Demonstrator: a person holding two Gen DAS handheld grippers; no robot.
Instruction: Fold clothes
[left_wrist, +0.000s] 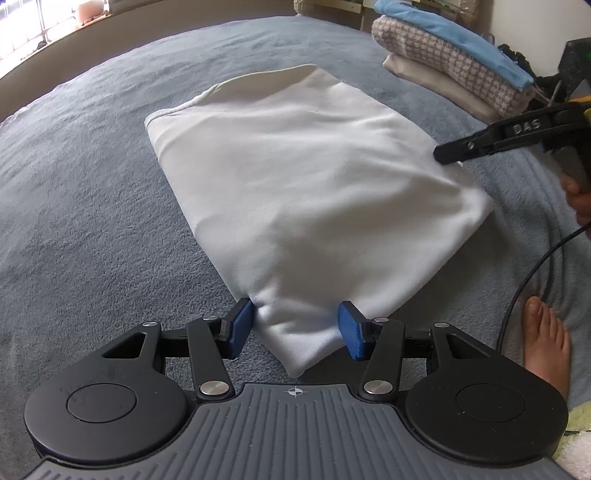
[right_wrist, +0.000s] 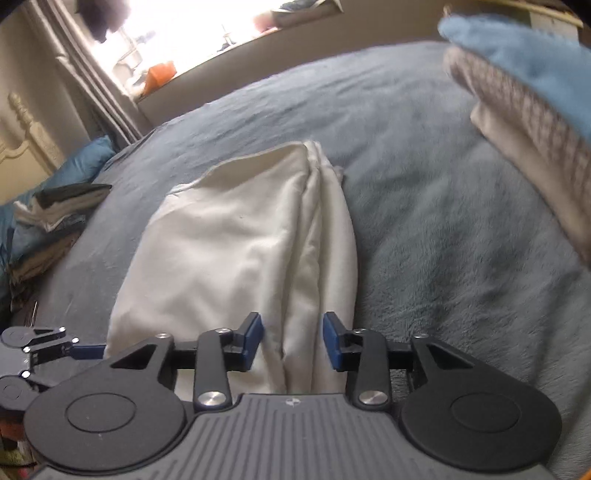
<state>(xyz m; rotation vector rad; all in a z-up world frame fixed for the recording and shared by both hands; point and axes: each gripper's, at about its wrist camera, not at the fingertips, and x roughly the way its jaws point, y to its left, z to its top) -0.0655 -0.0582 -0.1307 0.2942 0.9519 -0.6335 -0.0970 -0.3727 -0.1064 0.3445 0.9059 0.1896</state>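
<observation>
At lower centre, the left gripper pinches the folded white garment's corner, while the right gripper straddles its edge, parted.

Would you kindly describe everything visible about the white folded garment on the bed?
The white garment is soft, matte knit-like cloth, folded into a thick, roughly rectangular bundle with mild wrinkles, lying flat on the grey-blue bed cover. In the right wrist view its layered edges show as long lengthwise folds. Its near corner sits between the blue pads of the left gripper; the right gripper straddles another edge, its pads apart from the cloth.
</observation>
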